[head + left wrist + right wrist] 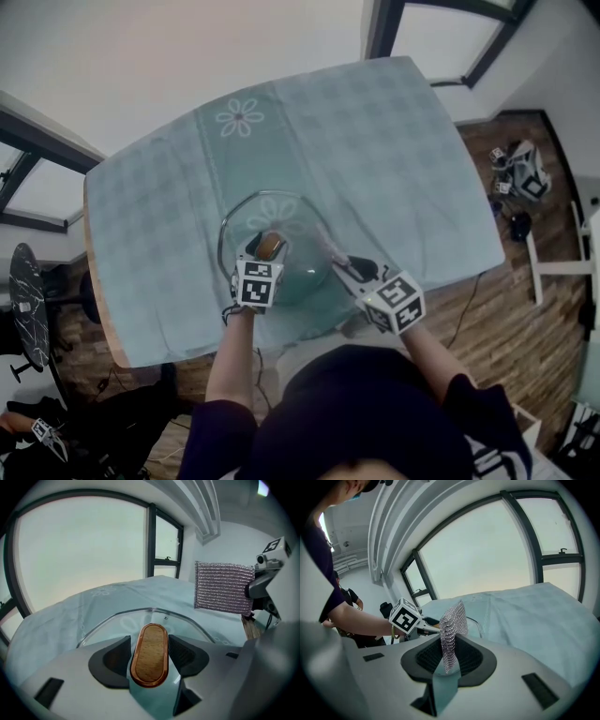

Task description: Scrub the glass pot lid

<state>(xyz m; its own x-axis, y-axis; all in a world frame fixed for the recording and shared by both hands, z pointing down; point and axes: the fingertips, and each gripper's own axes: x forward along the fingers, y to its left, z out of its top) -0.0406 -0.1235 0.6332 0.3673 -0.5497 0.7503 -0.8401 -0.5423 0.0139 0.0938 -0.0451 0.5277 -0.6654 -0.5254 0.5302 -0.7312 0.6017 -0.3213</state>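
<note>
The glass pot lid [298, 208] lies flat on the pale blue checked tablecloth [375, 159], near the table's front edge. Its oval wooden handle [150, 654] stands between the jaws of my left gripper [263, 249], which are open, one close on each side of it. My right gripper [339, 263] hovers just right of the lid, shut on a silver mesh scrubber [452, 625] that sticks up from its jaws. In the left gripper view the scrubber [222, 588] hangs flat above the lid's right rim. In the right gripper view the left gripper's marker cube [405, 616] shows beside the lid's rim [477, 624].
The cloth covers the whole table; its front edge [281, 328] is close to the person's body. Wooden floor with cables and small devices [520, 173] lies to the right. A dark stand [28, 300] is at the left. Large windows are behind the table.
</note>
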